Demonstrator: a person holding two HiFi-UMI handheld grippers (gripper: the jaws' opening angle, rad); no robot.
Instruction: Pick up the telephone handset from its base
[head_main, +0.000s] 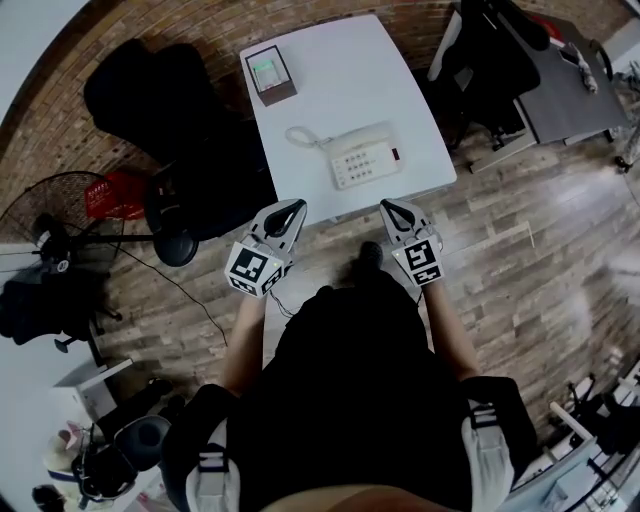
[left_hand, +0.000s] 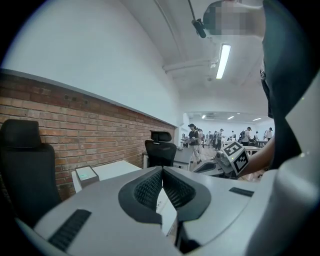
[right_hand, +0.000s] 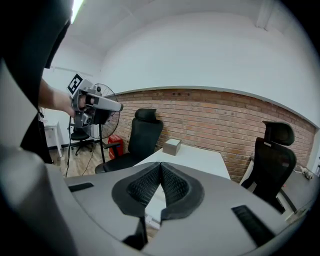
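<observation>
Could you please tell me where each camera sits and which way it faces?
Head view: on the person's head, looking steeply down at the white table and telephone; torso, forearms, left gripper and right gripper show.
Left gripper view: on the left gripper, looking along its shut jaws toward the brick wall; right gripper at right.
Right gripper view: on the right gripper, looking along its shut jaws over the table; left gripper at upper left.
Shared: the small box on the table shows in all three.
</observation>
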